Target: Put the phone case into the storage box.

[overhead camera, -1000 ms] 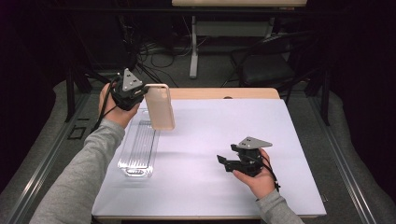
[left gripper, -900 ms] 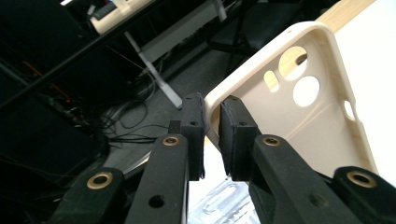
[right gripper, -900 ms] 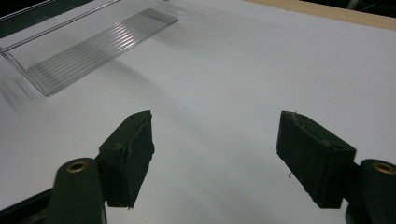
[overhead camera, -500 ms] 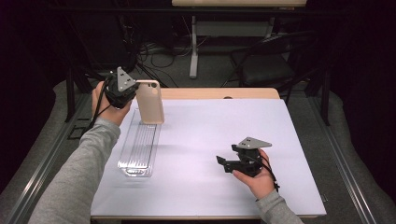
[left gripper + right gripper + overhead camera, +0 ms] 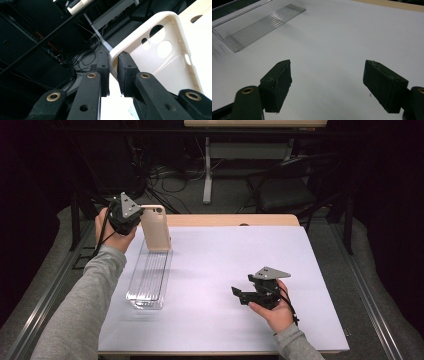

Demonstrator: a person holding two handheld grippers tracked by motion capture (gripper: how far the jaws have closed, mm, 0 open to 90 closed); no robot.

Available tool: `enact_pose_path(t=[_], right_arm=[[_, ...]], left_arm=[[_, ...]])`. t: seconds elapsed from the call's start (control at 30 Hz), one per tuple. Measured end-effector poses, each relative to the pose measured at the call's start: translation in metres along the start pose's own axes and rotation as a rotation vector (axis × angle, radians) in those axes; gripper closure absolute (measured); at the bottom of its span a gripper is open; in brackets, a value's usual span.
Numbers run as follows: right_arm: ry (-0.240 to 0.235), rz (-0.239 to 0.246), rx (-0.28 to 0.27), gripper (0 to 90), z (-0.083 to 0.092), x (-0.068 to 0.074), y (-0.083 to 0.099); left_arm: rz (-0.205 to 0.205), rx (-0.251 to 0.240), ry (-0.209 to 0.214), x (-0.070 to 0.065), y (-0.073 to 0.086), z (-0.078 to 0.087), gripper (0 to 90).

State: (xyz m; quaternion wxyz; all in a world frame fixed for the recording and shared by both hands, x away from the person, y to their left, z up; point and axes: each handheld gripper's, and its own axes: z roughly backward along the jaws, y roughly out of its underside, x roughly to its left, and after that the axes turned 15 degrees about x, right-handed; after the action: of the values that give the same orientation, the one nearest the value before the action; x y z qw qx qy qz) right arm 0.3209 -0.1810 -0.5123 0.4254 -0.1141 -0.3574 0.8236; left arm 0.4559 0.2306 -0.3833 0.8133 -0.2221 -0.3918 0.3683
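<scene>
A cream phone case (image 5: 156, 229) hangs upright over the far end of a clear ribbed plastic tray (image 5: 148, 280); whether its lower edge touches the tray I cannot tell. My left gripper (image 5: 141, 216) is shut on the case's upper corner. In the left gripper view the pads (image 5: 126, 72) pinch the rim of the case (image 5: 162, 57) beside its camera cut-outs, and the left gripper (image 5: 113, 66) points up. My right gripper (image 5: 239, 296) rests low at the table's right, and its jaws have just been opening. The right gripper (image 5: 327, 82) has nothing between its jaws.
A white mat (image 5: 240, 250) covers the wooden table. The clear tray (image 5: 262, 25) lies lengthwise at the left. Beyond the far edge are a chair, a table leg and cables on the floor. Metal rails run along both sides of the table.
My left gripper has carried the phone case leftward and toward the far end of the tray. The right hand has stayed in place.
</scene>
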Motion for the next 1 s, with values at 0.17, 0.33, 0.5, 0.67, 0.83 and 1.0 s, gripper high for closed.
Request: enact_pose_path(t=[0.17, 0.33, 0.5, 0.67, 0.83, 1.0], right_arm=[[0.009, 0.011, 0.002, 20.9, -0.001, 0.0, 0.0], [0.008, 0.021, 0.011, 20.1, -0.002, 0.0, 0.002], [0.009, 0.034, 0.005, 16.0, -0.002, 0.002, 0.003], [0.007, 0.021, -0.012, 14.9, -0.001, 0.001, 0.003], [0.009, 0.014, -0.024, 14.1, 0.0, 0.0, 0.003], [0.013, -0.001, -0.036, 13.3, -0.001, 0.0, 0.004]], left_arm=[[-0.002, -0.01, -0.017, 0.004, 0.003, -0.004, 80.9], [-0.001, -0.029, -0.03, 0.006, 0.004, -0.009, 80.9], [-0.008, -0.037, -0.045, 0.007, 0.005, -0.015, 80.9], [0.0, -0.048, -0.055, 0.009, 0.008, -0.02, 80.9], [0.001, -0.055, -0.061, 0.009, 0.011, -0.024, 80.9], [-0.001, -0.061, -0.061, 0.009, 0.014, -0.029, 80.9]])
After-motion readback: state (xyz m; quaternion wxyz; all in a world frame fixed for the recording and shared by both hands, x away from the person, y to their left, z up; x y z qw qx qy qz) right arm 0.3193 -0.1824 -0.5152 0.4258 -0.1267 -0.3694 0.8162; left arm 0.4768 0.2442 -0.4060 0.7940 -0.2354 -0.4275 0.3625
